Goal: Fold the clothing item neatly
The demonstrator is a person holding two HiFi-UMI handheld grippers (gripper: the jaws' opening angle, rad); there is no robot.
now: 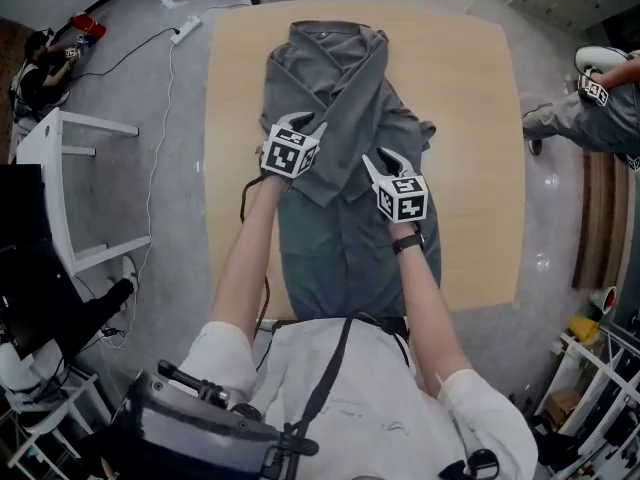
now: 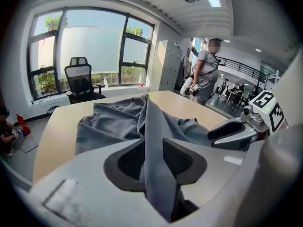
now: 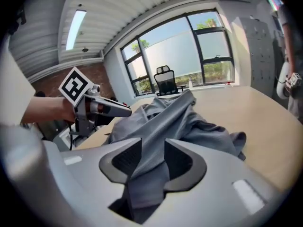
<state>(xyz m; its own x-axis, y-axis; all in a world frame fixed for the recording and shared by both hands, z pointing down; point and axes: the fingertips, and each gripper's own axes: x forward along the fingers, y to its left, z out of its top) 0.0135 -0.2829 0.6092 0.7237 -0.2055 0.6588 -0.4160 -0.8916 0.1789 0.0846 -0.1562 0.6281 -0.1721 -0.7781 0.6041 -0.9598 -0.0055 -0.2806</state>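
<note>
The grey shirt (image 1: pixel 340 230) lies along the middle of the surface (image 1: pixel 470 118). The left claw (image 1: pixel 302 123) and right claw (image 1: pixel 383 160) are each clamped on a taut ridge of its fabric. If one claw pulls harder or lifts sooner than the other, the crossed sleeves (image 1: pixel 345 98) would likely slide apart and the fold would skew. The overhanging cloth could also drag the shirt off the surface. Its long axis runs from the surface's near edge to its far edge, with the collar (image 1: pixel 335 30) toward the far edge and the hem (image 1: pixel 340 303) past the near edge.
</note>
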